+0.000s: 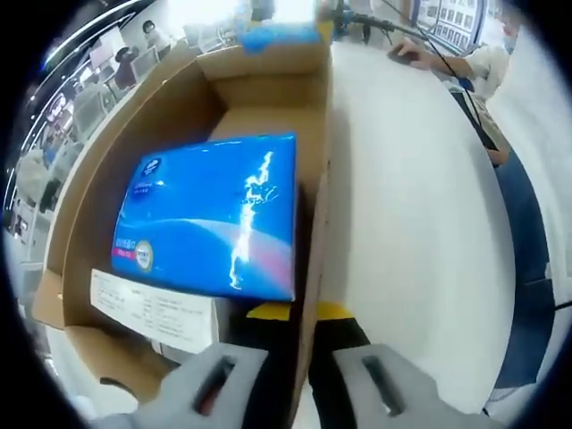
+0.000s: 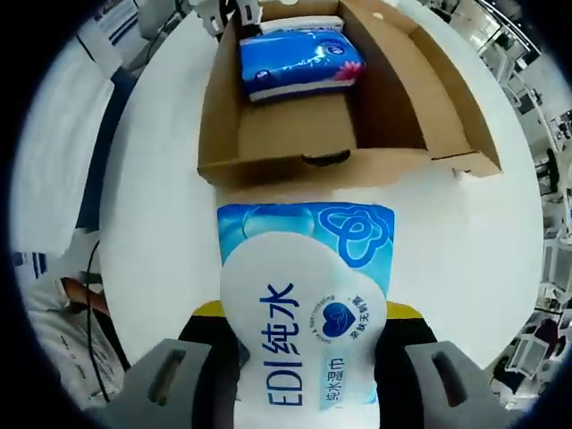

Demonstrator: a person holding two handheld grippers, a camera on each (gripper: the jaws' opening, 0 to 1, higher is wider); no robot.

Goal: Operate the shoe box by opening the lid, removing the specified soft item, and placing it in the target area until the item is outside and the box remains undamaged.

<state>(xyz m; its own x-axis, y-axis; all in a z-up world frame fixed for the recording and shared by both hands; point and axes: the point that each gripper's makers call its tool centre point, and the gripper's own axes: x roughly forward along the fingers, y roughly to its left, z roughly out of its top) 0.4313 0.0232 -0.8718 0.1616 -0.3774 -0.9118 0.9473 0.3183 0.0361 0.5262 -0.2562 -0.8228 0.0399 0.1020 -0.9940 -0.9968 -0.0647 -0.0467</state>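
The open brown shoe box (image 1: 268, 116) holds a shiny blue tissue pack (image 1: 210, 214). My left gripper (image 1: 295, 384) straddles the box's right wall, one finger inside and one outside, pressed close to the cardboard. In the right gripper view the box (image 2: 286, 134) lies ahead on the table with the same tissue pack (image 2: 299, 55) at its far end. My right gripper (image 2: 304, 384) is shut on a blue and white wet-wipe pack (image 2: 304, 295), held outside the box just before its near wall. The left gripper (image 2: 222, 13) shows at the box's far edge.
A white round table (image 1: 420, 232) carries the box. The lid flap (image 2: 460, 103) hangs open on the box's right. A white paper label (image 1: 152, 308) lies inside. A person (image 1: 487, 67) sits at the table's far side, and a sleeve (image 2: 54, 308) shows at the left.
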